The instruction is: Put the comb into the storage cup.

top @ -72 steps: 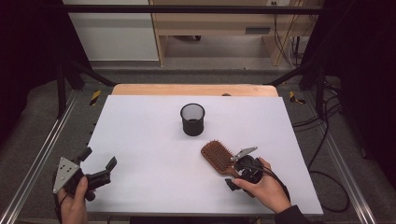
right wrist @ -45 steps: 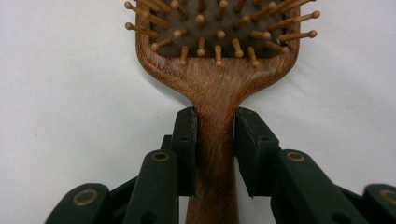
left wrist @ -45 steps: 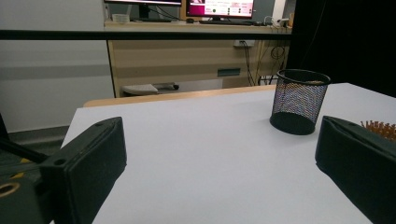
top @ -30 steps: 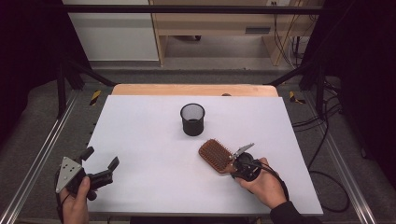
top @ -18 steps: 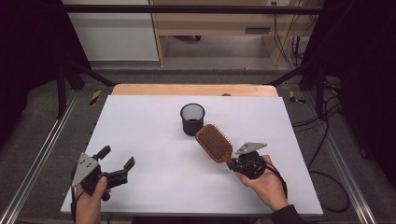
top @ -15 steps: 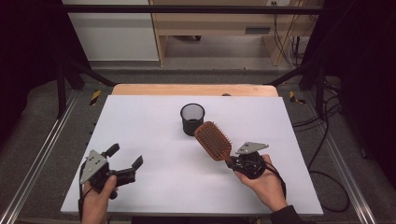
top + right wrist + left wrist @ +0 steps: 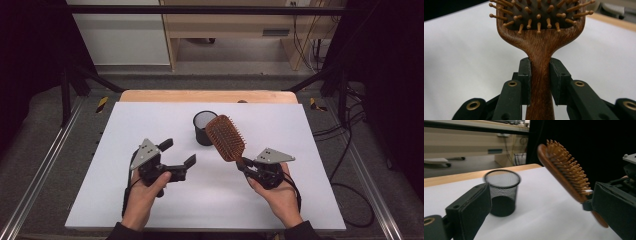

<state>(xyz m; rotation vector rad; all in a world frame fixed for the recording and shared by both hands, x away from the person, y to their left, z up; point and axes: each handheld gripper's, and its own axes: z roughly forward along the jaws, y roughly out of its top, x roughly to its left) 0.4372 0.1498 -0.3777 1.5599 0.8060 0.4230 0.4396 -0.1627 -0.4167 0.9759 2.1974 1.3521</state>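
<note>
Your right gripper (image 7: 246,166) clamps the hairbrush (image 7: 226,137) by its handle, head tilted up-left beside the mesh cup (image 7: 203,128); your left gripper (image 7: 178,159), jaws spread and empty, sits left

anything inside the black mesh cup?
The round black wire-mesh cup looks empty in the high view: its pale bottom shows at the mouth. The raised wooden paddle hairbrush hides the cup's right rim and part of the interior.

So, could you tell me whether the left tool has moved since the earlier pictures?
Yes. The left tool has moved from the table's near-left corner inward, toward the cup, and is open.
</note>
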